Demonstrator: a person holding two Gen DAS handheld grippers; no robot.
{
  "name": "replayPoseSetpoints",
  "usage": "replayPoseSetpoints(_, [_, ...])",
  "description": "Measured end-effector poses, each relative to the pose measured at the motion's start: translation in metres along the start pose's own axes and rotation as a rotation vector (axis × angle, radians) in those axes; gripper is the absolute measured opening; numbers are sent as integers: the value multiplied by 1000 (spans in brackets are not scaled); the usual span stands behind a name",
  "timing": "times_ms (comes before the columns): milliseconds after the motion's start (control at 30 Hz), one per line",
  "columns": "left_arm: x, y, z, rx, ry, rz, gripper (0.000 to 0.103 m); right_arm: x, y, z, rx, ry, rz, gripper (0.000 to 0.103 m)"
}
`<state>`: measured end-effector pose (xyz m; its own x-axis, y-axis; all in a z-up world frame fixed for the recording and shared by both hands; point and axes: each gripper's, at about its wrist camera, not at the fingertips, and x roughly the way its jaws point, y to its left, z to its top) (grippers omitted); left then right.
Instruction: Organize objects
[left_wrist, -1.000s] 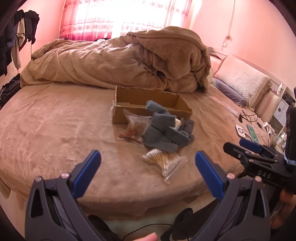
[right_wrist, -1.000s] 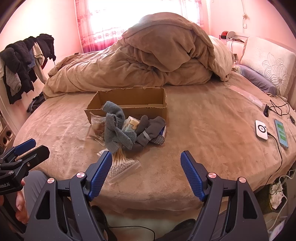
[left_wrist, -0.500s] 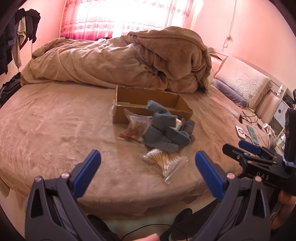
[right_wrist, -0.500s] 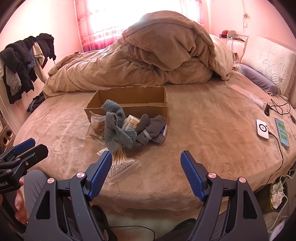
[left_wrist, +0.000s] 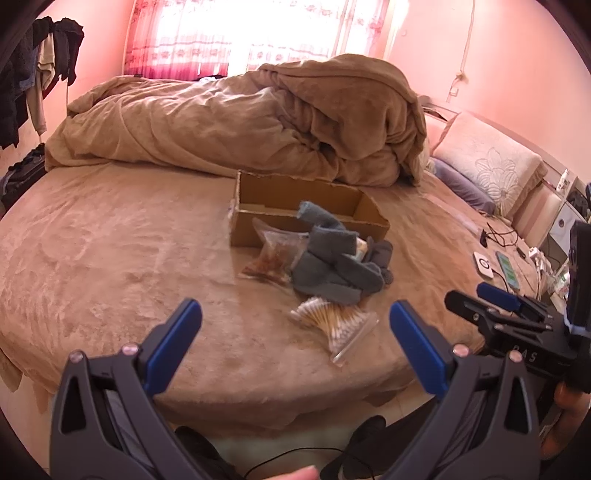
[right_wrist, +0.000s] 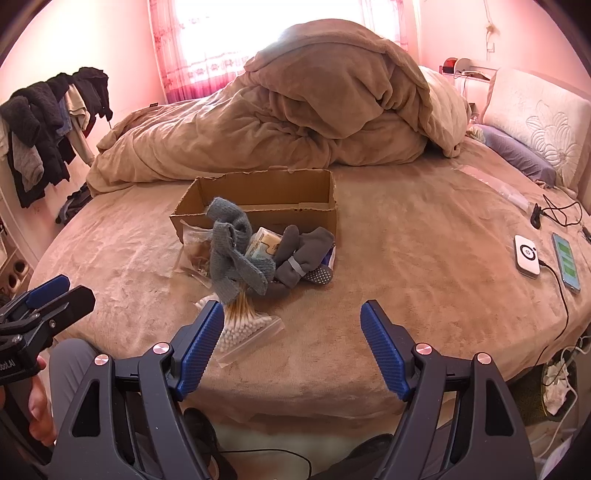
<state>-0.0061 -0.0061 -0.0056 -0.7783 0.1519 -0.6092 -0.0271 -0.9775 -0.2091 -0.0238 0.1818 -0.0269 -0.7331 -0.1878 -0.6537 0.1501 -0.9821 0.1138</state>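
L black-and-blue gripper (left_wrist: 293, 323) and R black-and-blue gripper (right_wrist: 291, 325) both hung w/ jaws wide apart, holding nothing, over near edge of tan plush bed (right_wrist: 424, 258). Just ahead: clear zip bag of cotton swabs (right_wrist: 245, 326), touching grey knit cloth (right_wrist: 232, 254) and dark grey socks (right_wrist: 306, 256); open brown cardboard box (right_wrist: 266, 192) right behind pile.
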Motion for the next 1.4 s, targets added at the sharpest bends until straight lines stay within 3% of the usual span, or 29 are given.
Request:
replayPoseSetpoints(800, [20,-8,2,21,29,11,102,11,-9,2,16,23,18,79])
replayPoseSetpoints(1400, [115,-26,-16,-18,192,-64,102,60,-54,2,13,74,14,79])
